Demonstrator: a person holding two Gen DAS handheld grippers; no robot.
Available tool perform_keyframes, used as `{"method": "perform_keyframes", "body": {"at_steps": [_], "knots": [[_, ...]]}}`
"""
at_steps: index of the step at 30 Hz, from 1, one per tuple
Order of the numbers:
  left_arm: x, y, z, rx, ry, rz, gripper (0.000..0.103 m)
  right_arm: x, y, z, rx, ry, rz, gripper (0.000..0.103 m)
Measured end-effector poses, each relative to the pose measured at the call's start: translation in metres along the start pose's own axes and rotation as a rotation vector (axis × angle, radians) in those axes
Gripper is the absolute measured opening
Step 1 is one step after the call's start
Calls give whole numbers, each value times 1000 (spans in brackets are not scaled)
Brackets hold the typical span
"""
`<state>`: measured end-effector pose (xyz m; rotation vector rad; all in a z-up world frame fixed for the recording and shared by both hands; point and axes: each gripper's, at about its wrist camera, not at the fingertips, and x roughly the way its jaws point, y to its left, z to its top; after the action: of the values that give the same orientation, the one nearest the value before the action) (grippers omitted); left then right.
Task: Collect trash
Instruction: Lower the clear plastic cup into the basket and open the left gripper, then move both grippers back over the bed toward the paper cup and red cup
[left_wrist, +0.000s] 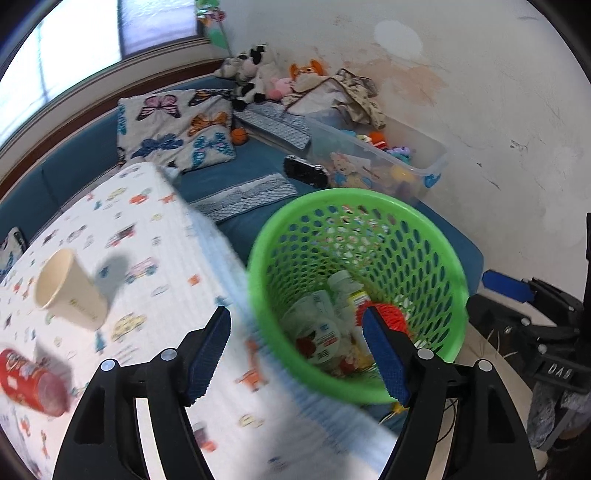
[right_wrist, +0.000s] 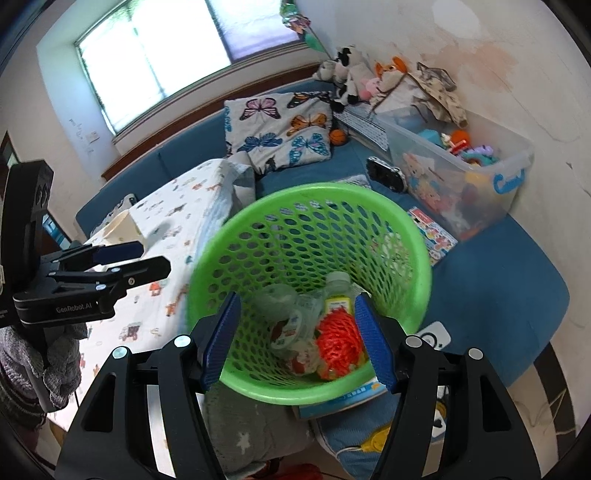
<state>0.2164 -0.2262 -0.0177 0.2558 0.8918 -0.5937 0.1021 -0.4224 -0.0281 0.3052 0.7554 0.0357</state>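
- Blue sofa (right_wrist: 509, 295): runs below the window and along the stained wall; carries a butterfly-print pillow (right_wrist: 277, 129), soft toys in the corner, and a clear plastic toy bin (right_wrist: 461, 177) at the wall end.
- Table cover (left_wrist: 147, 236): white, printed with small cars and animals; its edge lies just beside the basket.
- Green basket (right_wrist: 310, 206): perforated plastic, tilted with its mouth toward both cameras, in front of the sofa. Trash lies at its bottom: a clear plastic bottle (right_wrist: 338, 286) with a yellow label, a crumpled printed wrapper (right_wrist: 286, 328), and an orange mesh net (right_wrist: 340, 332).
- Right gripper (right_wrist: 299, 338): the basket's near rim sits between its blue-padded fingers. Whether the pads press on the rim cannot be told from the frames.
- Left gripper (left_wrist: 295, 354): jaws wide apart, nothing between the pads; it hangs over the table edge, its right finger in front of the basket's rim. In the right wrist view it shows from the side, held by a hand in a grey knit glove (right_wrist: 61, 354).
- Paper cup (left_wrist: 68, 291): cream, tipped over on the table cover, mouth toward the upper left, well apart from the left gripper.
- Red can (left_wrist: 31, 380): lying on its side on the table cover near the frame's left edge, blurred, outside the basket.
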Motion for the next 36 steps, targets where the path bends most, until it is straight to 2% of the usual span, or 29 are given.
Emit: {"method": "perform_keyframes", "body": {"at_steps": [8,19,22,27,36], "knots": [[-32,61,-25,-97,-8,84,73,4,43,17,-72,-2,67,67],[-75,149,-63,-264,-12,229,74,25,134,47,-237,1,177,70],[-88,171,-70,-316,-20,260,77,34,158,56,-279,9,204,70],[-108,202,-80,-385,-37,313,78,52,199,65,-355,23,245,72],[-123,244,-101,-510,-41,360,83,98,257,70,-479,54,286,80]]}}
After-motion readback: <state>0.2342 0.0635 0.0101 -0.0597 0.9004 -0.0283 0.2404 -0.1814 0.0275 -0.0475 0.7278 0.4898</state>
